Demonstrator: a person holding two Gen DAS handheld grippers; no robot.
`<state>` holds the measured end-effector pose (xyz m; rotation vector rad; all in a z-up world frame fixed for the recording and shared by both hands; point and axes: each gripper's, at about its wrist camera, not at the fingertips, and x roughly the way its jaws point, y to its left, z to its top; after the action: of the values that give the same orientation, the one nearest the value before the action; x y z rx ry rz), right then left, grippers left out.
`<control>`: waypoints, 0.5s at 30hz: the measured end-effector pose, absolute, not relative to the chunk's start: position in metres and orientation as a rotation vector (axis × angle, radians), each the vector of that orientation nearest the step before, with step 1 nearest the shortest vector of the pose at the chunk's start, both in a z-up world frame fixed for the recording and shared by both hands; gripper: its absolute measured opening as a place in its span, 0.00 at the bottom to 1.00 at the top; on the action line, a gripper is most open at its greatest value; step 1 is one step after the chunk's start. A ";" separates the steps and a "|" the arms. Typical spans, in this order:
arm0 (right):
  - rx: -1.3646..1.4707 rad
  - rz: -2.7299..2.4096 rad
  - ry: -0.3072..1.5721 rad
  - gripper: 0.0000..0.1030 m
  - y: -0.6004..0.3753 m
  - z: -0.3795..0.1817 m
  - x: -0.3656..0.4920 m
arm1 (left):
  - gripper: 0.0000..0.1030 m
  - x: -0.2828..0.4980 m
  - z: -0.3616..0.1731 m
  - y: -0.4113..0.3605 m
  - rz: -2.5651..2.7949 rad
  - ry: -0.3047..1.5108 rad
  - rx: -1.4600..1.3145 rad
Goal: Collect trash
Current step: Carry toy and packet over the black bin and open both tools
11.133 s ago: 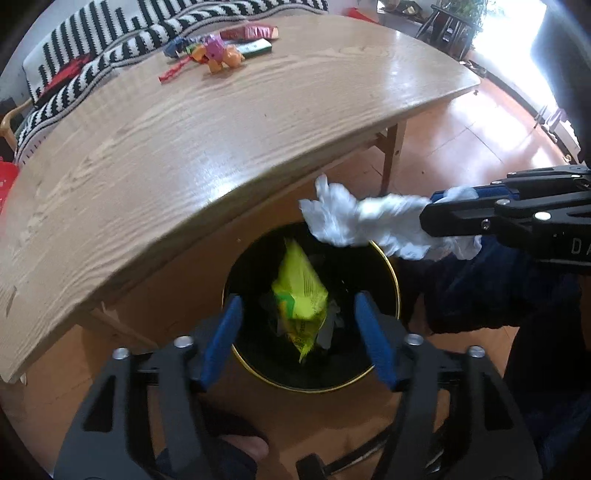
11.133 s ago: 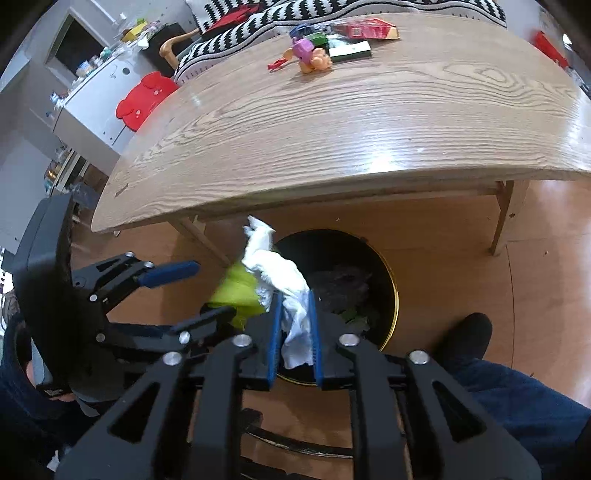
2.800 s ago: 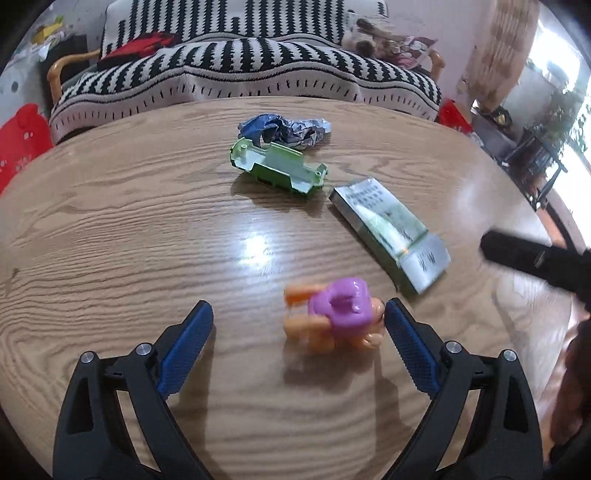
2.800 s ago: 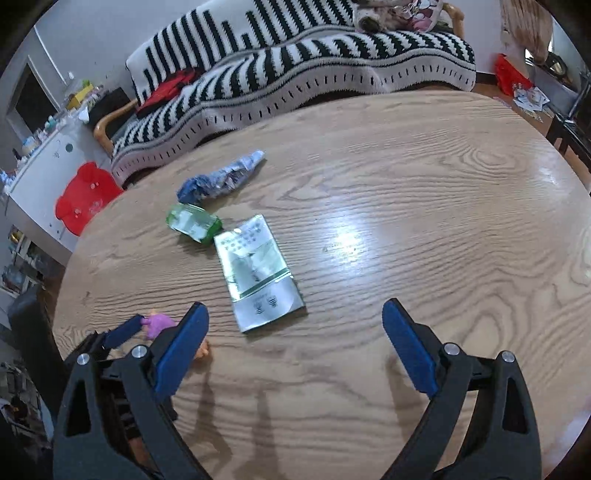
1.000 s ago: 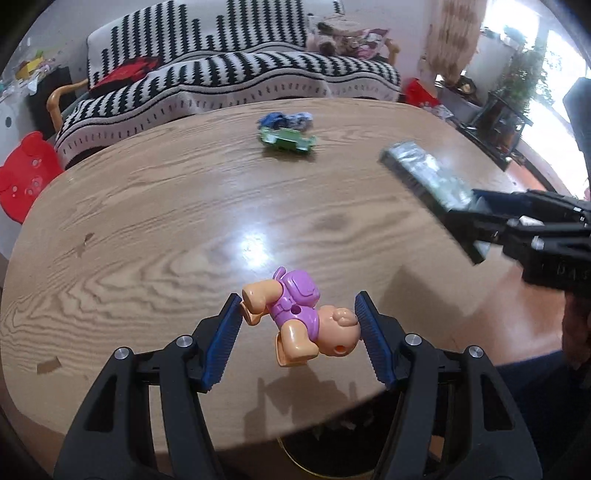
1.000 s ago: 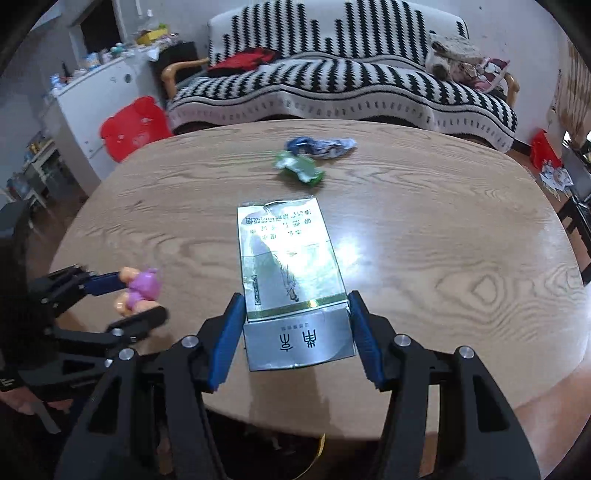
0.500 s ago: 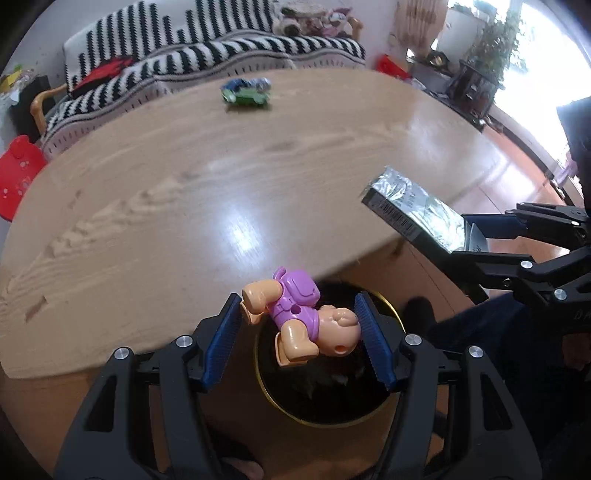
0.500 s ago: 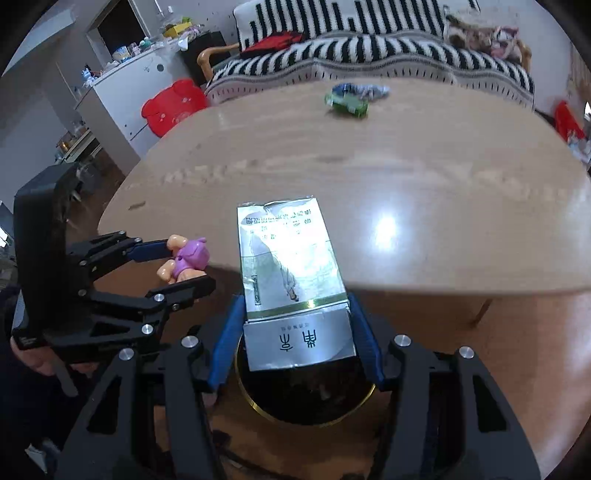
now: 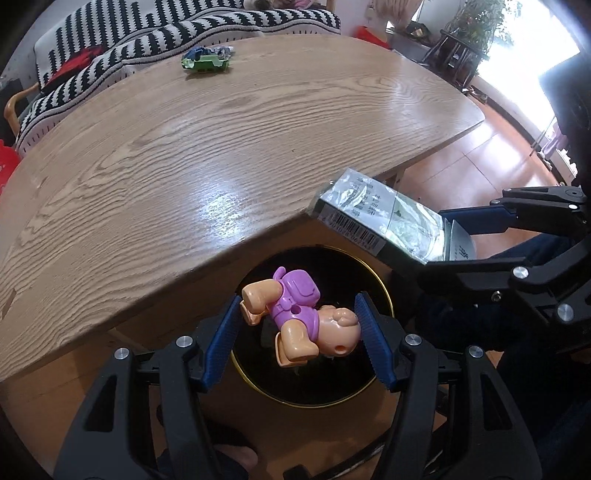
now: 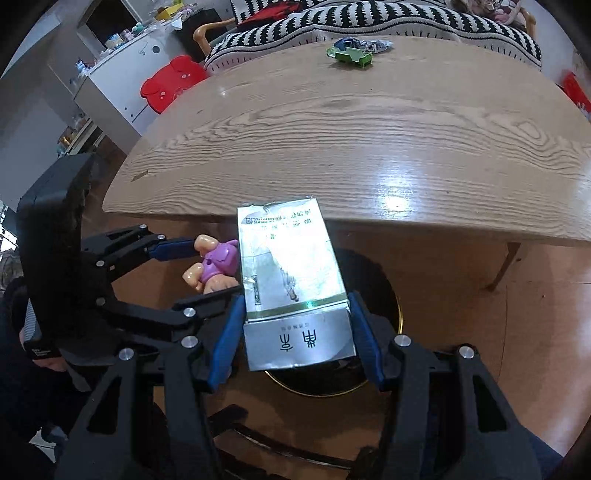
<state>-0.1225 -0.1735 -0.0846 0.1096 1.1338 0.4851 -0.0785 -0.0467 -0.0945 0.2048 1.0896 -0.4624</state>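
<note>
My left gripper (image 9: 301, 334) is shut on a purple and peach toy figure (image 9: 299, 323) and holds it above the black, gold-rimmed trash bin (image 9: 384, 295) on the floor. The figure also shows in the right wrist view (image 10: 216, 267). My right gripper (image 10: 295, 330) is shut on a silver and green carton (image 10: 291, 273) and holds it over the same bin (image 10: 393, 295). The carton shows in the left wrist view (image 9: 373, 216), just right of the bin. A green wrapper (image 9: 205, 64) and a blue crumpled wrapper (image 9: 218, 51) lie at the table's far edge.
The wooden table (image 9: 221, 122) overhangs the bin's far side. A striped sofa (image 9: 177, 26) stands behind it. A table leg (image 10: 506, 264) stands right of the bin. A white cabinet (image 10: 110, 81) and red stool (image 10: 170, 81) are at the left.
Both grippers have pulled back off the table with their objects and come down closer over the bin. The carton now sits nearer the toy figure.
</note>
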 end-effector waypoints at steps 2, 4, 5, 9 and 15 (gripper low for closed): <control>0.108 0.485 1.133 0.54 -0.173 -0.084 -0.123 | 0.60 -0.079 -0.094 -0.047 -0.464 1.089 0.207; 0.114 0.483 1.135 0.54 -0.174 -0.084 -0.122 | 0.60 -0.079 -0.095 -0.048 -0.463 1.089 0.207; 0.115 0.481 1.135 0.54 -0.174 -0.085 -0.122 | 0.60 -0.079 -0.094 -0.048 -0.464 1.090 0.207; 0.114 0.477 1.139 0.55 -0.174 -0.085 -0.121 | 0.60 -0.079 -0.095 -0.048 -0.464 1.094 0.210; 0.118 0.476 1.141 0.55 -0.174 -0.086 -0.120 | 0.60 -0.081 -0.096 -0.050 -0.462 1.093 0.220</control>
<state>-0.1196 -0.1741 -0.0863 0.1175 1.1407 0.4759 -0.0807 -0.0496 -0.0957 0.2200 1.0930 -0.4618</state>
